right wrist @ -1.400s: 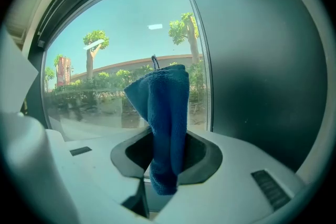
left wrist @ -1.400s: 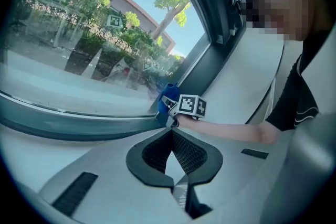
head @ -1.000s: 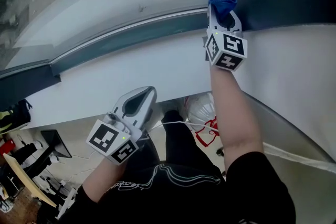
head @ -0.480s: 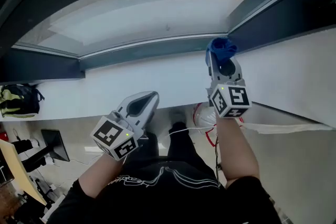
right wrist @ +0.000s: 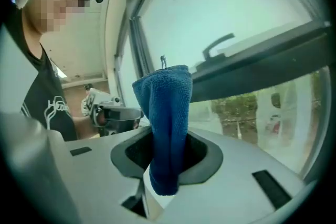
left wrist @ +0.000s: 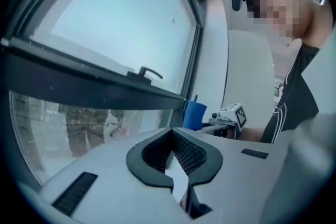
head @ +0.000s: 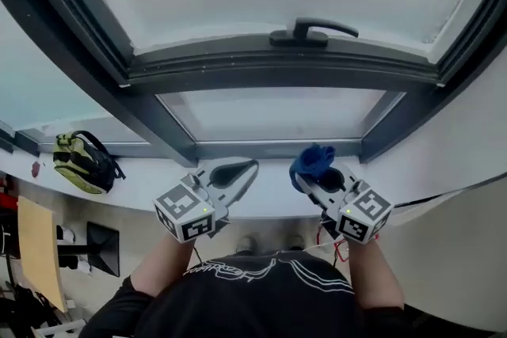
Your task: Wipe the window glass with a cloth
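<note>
A dark grey metal window frame (head: 162, 127) is standing ahead of both grippers, its horizontal bar crossing above them. A black lever handle (head: 313, 32) is sitting on that bar, up and beyond the right gripper (head: 326, 178). The lower pane of clear window glass (head: 269, 113) is lying straight ahead of the jaws, just past the white window sill (head: 273, 190) over which the two grippers are hovering side by side. Well off to the outer side of the left gripper (head: 238, 170), a green and black backpack (head: 83, 162) is resting on the same sill. The person in a black printed shirt (head: 253, 289) is standing behind both grippers. The left gripper is carrying nothing, its jaws drawn together with only a thin sliver showing between the pads. The right gripper is clenching a folded blue terry cloth (right wrist: 165, 113), which is sticking up out of the jaws and bunching beyond their tips, towards the lower corner of the frame. Whether the cloth is touching the frame or the glass cannot be told.
</note>
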